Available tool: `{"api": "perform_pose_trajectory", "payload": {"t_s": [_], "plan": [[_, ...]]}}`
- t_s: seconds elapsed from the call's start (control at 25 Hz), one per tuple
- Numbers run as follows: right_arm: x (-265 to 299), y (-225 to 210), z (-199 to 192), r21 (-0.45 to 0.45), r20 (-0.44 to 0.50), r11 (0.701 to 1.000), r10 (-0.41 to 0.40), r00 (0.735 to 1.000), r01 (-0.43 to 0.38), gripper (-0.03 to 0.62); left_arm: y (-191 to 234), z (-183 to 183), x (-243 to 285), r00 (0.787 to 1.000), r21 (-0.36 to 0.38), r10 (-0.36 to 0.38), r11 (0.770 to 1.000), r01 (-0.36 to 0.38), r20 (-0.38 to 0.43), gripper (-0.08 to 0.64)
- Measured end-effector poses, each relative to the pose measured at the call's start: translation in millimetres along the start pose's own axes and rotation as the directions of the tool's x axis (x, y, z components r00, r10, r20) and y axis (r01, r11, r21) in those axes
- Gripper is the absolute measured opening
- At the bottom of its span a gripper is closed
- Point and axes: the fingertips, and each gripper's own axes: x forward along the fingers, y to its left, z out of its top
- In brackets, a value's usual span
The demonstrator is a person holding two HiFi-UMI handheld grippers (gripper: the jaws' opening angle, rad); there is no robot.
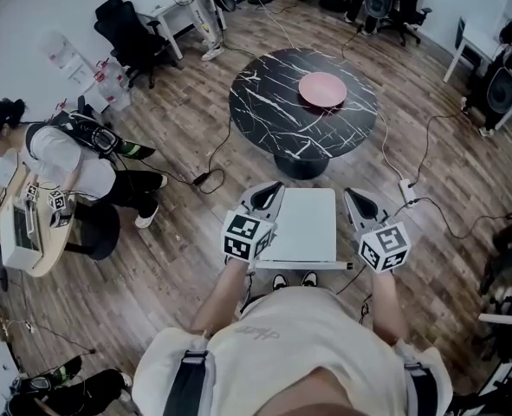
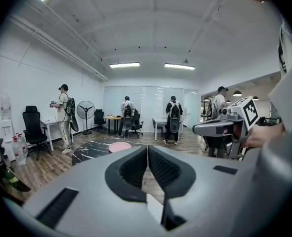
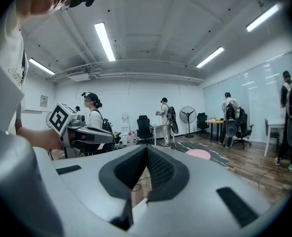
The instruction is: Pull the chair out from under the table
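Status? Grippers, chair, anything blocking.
Left gripper and right gripper shut, fingers together, flanking the chair. Chair sits just clear of the table. Power strip on floor to chair's right, likely out of its path.

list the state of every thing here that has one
table: upright
plate: flat on the table, empty
chair: upright, out from under the table
left gripper: shut, empty, beside the chair's left edge
right gripper: shut, empty, beside the chair's right edge
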Motion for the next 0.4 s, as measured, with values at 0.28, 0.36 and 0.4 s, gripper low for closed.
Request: {"api": "perform_pose_trajectory", "payload": {"t_s": [0.28,0.36,0.4], "plan": [[6.3,10.8,8.3,-0.069,-0.002,0.998,-0.004,1.0,0.004,0.008,-3.6,1.5,2.6,1.0,-0.001,-0.014,1.0,0.014,0.006,0.025],[8.8,15.2,7.1,-0.11,-0.009,0.994,-0.006,1.0,0.005,0.008,-2.4,1.8,0.9,1.0,0.004,-0.016,1.0,0.016,0.005,0.025],[9.9,17.3,6.3,-0.126,-0.012,0.992,-0.007,1.0,0.005,0.007,-1.7,1.8,0.0,1.0,0.007,-0.016,1.0,0.016,0.004,0.025]]}}
